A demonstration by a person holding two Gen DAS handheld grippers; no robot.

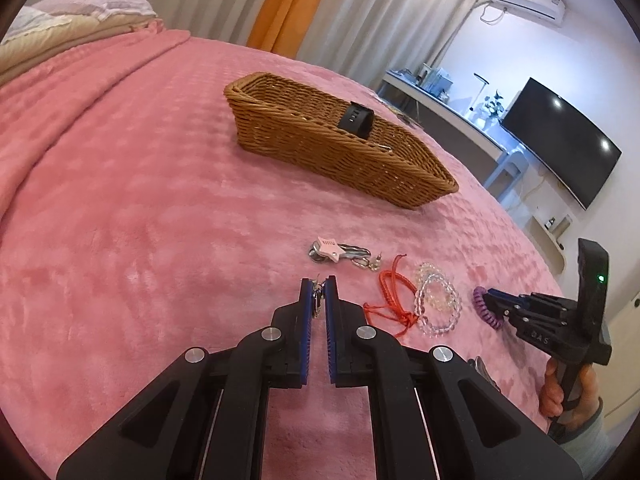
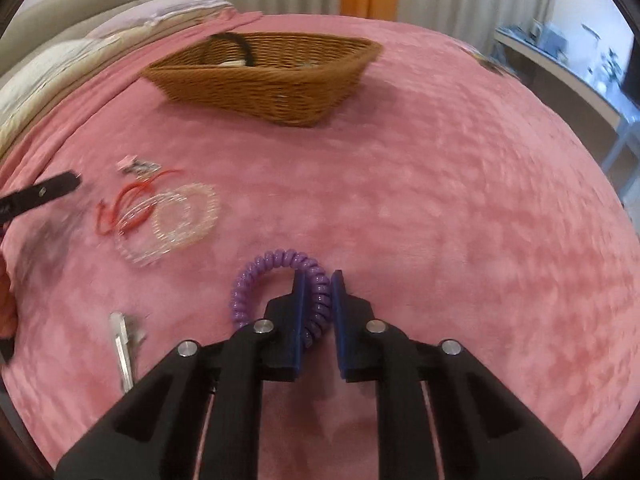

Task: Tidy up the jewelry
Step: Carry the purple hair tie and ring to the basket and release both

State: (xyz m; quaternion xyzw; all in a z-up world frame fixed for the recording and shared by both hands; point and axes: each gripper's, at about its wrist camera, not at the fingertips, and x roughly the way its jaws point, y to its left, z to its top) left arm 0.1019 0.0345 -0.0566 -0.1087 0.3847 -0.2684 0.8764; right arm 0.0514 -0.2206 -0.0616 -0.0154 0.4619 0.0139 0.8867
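Note:
A wicker basket [image 1: 340,140] stands on the pink bedspread and holds a black band [image 1: 356,120]; it also shows in the right wrist view [image 2: 260,76]. My left gripper [image 1: 319,292] is shut on a small silver metal piece [image 1: 317,300]. Ahead of it lie a silver clasp bundle with a pink tag [image 1: 340,254], a red cord [image 1: 390,296] and clear bead bracelets [image 1: 436,300]. My right gripper [image 2: 318,284] is shut on a purple spiral coil bracelet [image 2: 276,280], also seen from the left wrist view [image 1: 486,306].
A silver clip [image 2: 124,348] lies on the bedspread left of my right gripper. Pillows [image 1: 80,12] sit at the head of the bed. A desk and a dark TV screen [image 1: 560,140] stand beyond the bed's right edge.

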